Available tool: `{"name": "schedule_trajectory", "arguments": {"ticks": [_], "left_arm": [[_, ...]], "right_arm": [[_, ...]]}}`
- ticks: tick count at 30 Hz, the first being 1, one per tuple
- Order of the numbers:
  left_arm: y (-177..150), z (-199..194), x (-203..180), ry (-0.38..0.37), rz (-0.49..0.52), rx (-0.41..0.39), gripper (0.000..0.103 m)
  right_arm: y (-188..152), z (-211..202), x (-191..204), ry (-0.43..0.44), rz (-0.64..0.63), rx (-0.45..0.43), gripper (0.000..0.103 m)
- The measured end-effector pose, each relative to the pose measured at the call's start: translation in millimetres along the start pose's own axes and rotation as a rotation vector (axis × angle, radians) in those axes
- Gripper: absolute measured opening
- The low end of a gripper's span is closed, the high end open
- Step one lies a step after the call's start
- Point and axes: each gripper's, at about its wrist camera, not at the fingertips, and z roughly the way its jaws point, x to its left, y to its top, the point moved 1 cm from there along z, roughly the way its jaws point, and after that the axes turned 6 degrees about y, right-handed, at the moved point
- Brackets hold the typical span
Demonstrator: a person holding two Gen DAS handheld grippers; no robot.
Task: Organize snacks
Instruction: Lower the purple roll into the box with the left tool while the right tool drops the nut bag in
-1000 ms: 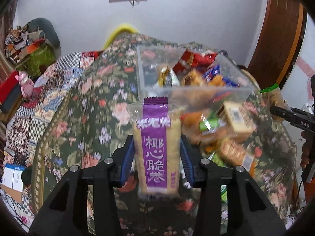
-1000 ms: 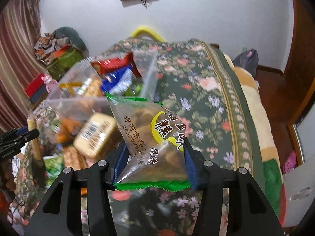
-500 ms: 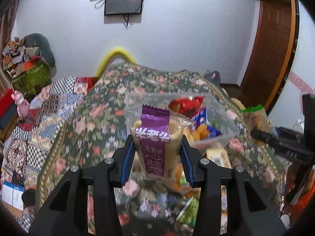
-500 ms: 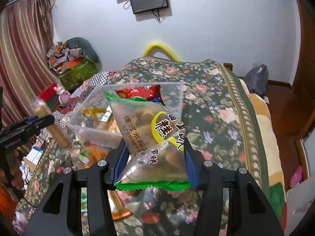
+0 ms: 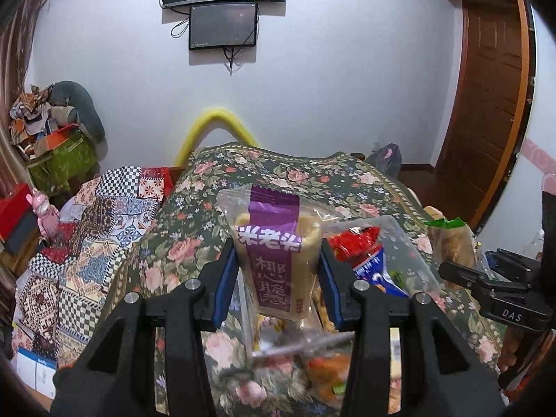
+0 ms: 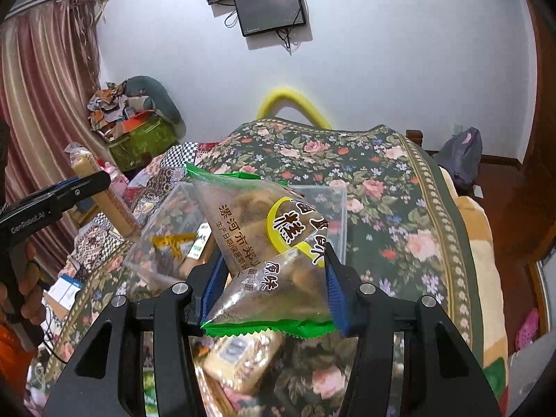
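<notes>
My left gripper (image 5: 276,285) is shut on a purple-labelled snack pack (image 5: 274,253), held upright in the air over the near edge of a clear plastic bin (image 5: 410,243) of snacks. My right gripper (image 6: 274,288) is shut on a clear cake bag with green ends (image 6: 264,243), held above the same bin (image 6: 333,208). Each gripper shows in the other's view: the right one (image 5: 486,278) with its bag at the right, the left one (image 6: 59,194) with its pack at the left.
The bin sits on a bed with a floral cover (image 6: 399,215). Loose snack packs (image 6: 243,354) lie on the cover in front of the bin. A patchwork quilt (image 5: 93,229) lies left of the bed; a wooden door (image 5: 486,104) is at the right.
Both grippers have risen with their packs still held. The bin and loose snacks now sit lower in both views, and more of the wall shows.
</notes>
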Motion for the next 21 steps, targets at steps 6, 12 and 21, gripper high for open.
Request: {"name": "schedule_trajectory", "arguments": {"ticks": [6,12,21], "left_arm": [[10,30,-3,0.021,0.001,0.010,0.044],[8,65,-2,0.053,-0.022,0.037,0.044],[-21,90,6,0.040,-0.034,0.099,0.044]], "right_arm": [[11,22,-3,-0.016,0.004,0.017,0.048],[17,44,-13,-0.041,0.028,0.045,0.048],[15,66,-15,-0.104,-0.003,0.075,0.048]]}}
